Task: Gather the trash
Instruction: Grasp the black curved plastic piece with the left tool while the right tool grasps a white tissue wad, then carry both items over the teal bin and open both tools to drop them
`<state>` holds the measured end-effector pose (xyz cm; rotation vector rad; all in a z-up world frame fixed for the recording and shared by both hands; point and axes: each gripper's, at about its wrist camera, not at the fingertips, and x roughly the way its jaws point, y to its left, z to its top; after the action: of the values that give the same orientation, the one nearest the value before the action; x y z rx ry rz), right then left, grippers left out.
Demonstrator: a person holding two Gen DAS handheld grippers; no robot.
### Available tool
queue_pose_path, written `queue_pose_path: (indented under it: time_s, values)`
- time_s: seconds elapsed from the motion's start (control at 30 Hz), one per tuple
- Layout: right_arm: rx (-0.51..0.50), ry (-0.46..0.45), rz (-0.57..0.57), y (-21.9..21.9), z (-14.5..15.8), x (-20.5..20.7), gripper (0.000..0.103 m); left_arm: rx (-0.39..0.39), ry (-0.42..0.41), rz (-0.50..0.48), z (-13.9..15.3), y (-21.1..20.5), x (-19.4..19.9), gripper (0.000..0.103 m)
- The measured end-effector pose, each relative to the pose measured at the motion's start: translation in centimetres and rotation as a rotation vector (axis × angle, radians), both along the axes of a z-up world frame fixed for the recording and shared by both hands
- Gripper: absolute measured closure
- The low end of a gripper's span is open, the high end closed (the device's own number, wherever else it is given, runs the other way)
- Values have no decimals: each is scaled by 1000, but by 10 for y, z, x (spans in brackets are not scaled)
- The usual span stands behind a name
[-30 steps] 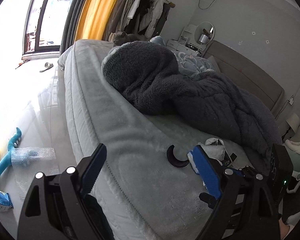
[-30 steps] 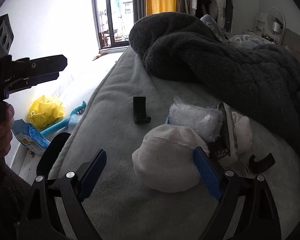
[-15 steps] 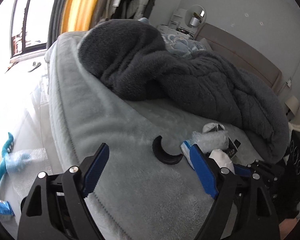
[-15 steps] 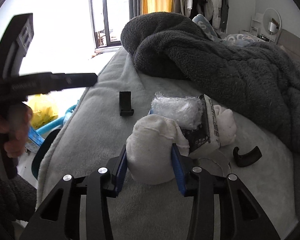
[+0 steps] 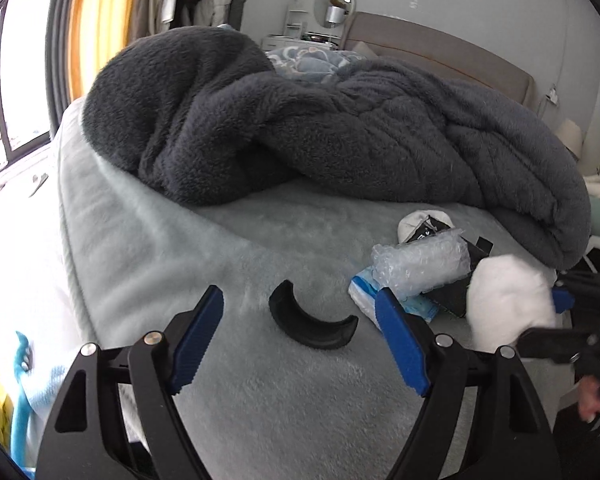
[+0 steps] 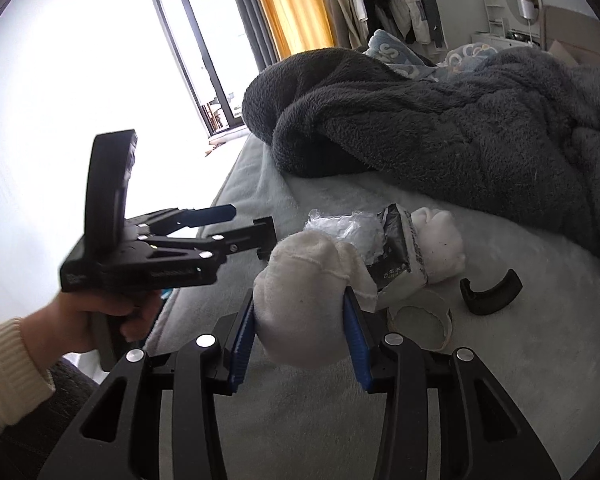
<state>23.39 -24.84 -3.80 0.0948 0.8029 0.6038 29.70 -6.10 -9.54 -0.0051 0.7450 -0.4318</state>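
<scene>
On the pale grey bed [image 5: 148,240] lies a black curved plastic piece [image 5: 312,326]. My left gripper [image 5: 298,294] hovers just short of it with its jaws closing, and the pads touch nothing. Right of it sit a bubble-wrap bundle [image 5: 420,268], a blue tissue pack [image 5: 364,298] and a black packet [image 6: 396,248]. My right gripper [image 6: 300,298] is shut on a white cloth wad [image 6: 304,280], held slightly above the bed. A second white wad [image 6: 440,248], a tape ring [image 6: 420,320] and another black curved piece [image 6: 490,292] lie beside it.
A dark grey fleece blanket [image 5: 340,128] is heaped across the far half of the bed. A person's hand [image 6: 96,320] in a cream sleeve holds the left gripper [image 6: 250,222]. A blue tool [image 5: 20,400] and something yellow lie on the floor at left, by the window.
My right gripper has shut on the white wad and raised it a little. My left gripper has moved over the bed toward the black curved piece, and its jaws have narrowed.
</scene>
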Motion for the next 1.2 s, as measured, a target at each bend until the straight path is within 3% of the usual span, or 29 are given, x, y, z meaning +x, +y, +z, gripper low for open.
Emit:
queue_pose_path:
  time_s: [0.17,0.23,0.37,0.57,0.73,1.2]
  values:
    - [74,15,-13,-15,4,-1,61,6,22,-66,-11,-5,8,23]
    - [88,18,-17,-18,6,-1,61,8,33,-76,-16,-8,10,29]
    - [96,16,-19,-20,7,-2,61,41,36,-84,-20,-16,12,32]
    - [88,20,-18,-21,6,-3,61,47,43,-83,-22,-21,13,47]
    - [93,25,-20,-22,7,-5,61,18,64,-62,-23,-18,17,55]
    - [114,11,39,12,22,-6,61,-16,33,73,-3,11,-13,56]
